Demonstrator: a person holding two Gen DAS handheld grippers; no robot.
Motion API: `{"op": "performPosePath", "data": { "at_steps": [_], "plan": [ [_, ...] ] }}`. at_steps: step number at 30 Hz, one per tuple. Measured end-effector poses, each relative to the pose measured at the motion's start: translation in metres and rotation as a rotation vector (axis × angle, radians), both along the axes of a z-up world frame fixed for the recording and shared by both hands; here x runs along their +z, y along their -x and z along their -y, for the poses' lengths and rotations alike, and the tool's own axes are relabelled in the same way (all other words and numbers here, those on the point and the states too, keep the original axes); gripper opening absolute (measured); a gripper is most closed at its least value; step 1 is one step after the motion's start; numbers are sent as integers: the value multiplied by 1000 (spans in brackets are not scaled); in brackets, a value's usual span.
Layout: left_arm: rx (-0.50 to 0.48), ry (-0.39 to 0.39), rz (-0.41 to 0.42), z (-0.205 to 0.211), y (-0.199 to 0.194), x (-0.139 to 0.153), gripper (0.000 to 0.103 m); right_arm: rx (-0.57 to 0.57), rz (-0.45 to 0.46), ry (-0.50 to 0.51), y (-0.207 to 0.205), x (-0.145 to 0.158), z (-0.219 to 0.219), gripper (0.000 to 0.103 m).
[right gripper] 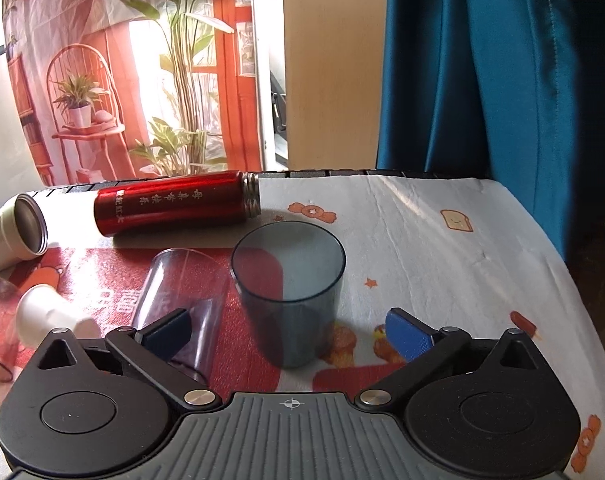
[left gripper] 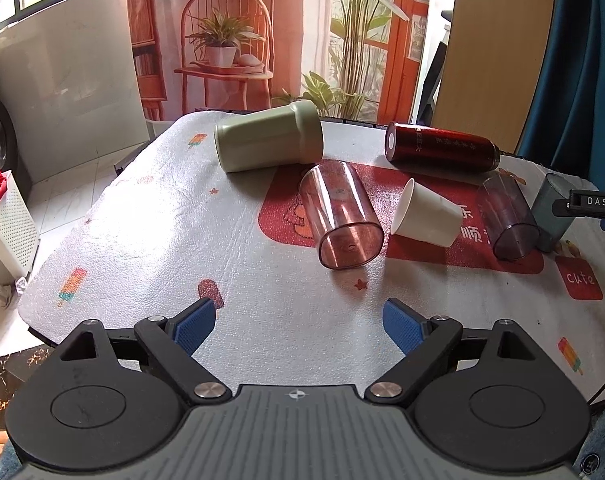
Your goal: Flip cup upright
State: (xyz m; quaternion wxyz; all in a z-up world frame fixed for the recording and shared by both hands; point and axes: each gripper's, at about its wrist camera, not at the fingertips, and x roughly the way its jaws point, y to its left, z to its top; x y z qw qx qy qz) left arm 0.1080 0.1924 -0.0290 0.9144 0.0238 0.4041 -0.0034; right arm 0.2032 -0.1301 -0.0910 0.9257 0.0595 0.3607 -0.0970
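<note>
On the table [left gripper: 238, 240] we see, from the left, a green cup [left gripper: 268, 140], pink tumbler [left gripper: 342, 216], white paper cup [left gripper: 426, 214] and purple tumbler [left gripper: 506, 220], all on their sides. The grey-blue tumbler [right gripper: 290, 292] stands upright between our right gripper's [right gripper: 288, 332] released jaws, untouched. Our left gripper [left gripper: 298, 326] hangs released too.

bright backlight from window | glare on tablecloth [left gripper: 230, 216] | edges fisheye-bent, perhaps slightly soft
</note>
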Motion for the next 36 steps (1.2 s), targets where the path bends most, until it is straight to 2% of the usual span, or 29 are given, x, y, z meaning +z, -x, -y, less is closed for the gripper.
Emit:
{"op": "performPosePath", "data": {
  "at_steps": [7, 10, 17, 23, 36],
  "plan": [
    [-77, 3, 34, 35, -21, 23, 103, -4, -29, -28, 29, 19, -11, 103],
    [-108, -5, 64, 58, -25, 32, 103, -4, -36, -26, 43, 30, -15, 103],
    [-130, -2, 70, 88, -15, 42, 103, -11, -48, -32, 77, 52, -17, 103],
    [-118, -7, 66, 87, 1, 49, 103, 6, -61, -28, 111, 63, -22, 103],
    [-146, -79, 89, 80, 41, 71, 103, 15, -51, -37, 174, 73, -45, 103]
  ]
}}
